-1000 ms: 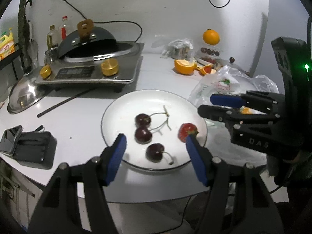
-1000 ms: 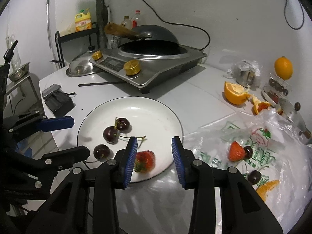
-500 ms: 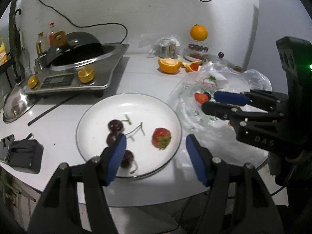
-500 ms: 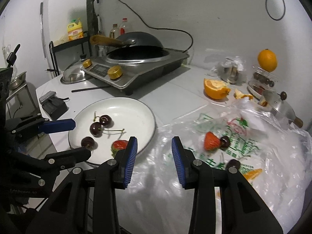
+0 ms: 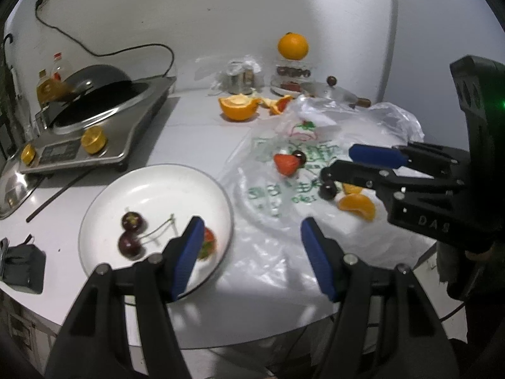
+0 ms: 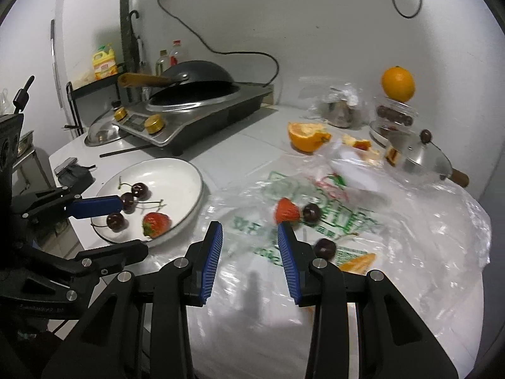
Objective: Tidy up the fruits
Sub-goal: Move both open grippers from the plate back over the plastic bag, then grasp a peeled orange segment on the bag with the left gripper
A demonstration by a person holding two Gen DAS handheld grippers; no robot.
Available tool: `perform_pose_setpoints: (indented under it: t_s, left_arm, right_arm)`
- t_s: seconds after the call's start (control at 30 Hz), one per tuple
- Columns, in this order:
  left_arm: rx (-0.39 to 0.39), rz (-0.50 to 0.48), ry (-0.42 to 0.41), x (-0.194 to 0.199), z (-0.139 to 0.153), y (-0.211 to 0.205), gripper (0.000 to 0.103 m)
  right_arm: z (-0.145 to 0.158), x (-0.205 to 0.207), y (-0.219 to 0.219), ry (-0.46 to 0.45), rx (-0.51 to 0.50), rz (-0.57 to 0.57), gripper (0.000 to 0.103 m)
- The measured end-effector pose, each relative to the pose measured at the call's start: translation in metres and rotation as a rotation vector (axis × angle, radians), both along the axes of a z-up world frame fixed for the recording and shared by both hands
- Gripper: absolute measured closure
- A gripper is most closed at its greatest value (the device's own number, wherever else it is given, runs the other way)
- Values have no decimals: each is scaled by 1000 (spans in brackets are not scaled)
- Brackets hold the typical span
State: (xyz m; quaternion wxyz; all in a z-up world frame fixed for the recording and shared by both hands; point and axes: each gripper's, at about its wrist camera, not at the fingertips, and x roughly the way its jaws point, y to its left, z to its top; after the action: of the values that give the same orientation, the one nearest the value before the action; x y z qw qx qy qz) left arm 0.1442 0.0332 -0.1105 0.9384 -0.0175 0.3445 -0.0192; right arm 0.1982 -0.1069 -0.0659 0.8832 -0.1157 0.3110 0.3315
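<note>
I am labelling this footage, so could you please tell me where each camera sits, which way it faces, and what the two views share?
Left wrist: sits on the left gripper, looking forward and down along its blue fingers at the white plate and plastic bag; the right gripper shows at the right.
Right wrist: sits on the right gripper, facing the plastic bag and the strawberry on it; the left gripper shows at the left.
Shared: plate, bag, induction cooker, whole orange.

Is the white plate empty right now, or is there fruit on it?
Not empty. The white plate holds three cherries and one strawberry; much of its surface is bare.
</note>
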Motion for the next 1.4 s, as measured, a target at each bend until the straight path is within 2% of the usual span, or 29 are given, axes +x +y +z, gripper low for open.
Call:
perform_pose_setpoints:
  t_s: [0.63,1.2,1.33,1.4]
  left_arm:
    - [38,-99,54,31,-11,-79,38]
    - [35,-178,121,60,-27,-129,38]
    - [40,-177,141,69,-33,-137,35]
    - [43,-178,146,74,-35,-141,31]
  right_arm:
    - [-10,12,-88,27,25,-100,65]
    - [-29,25,-138,76,60,-131,65]
    - [-32,28,-145,78,68,-113,65]
    - [-33,30,-148,79,72,-113,65]
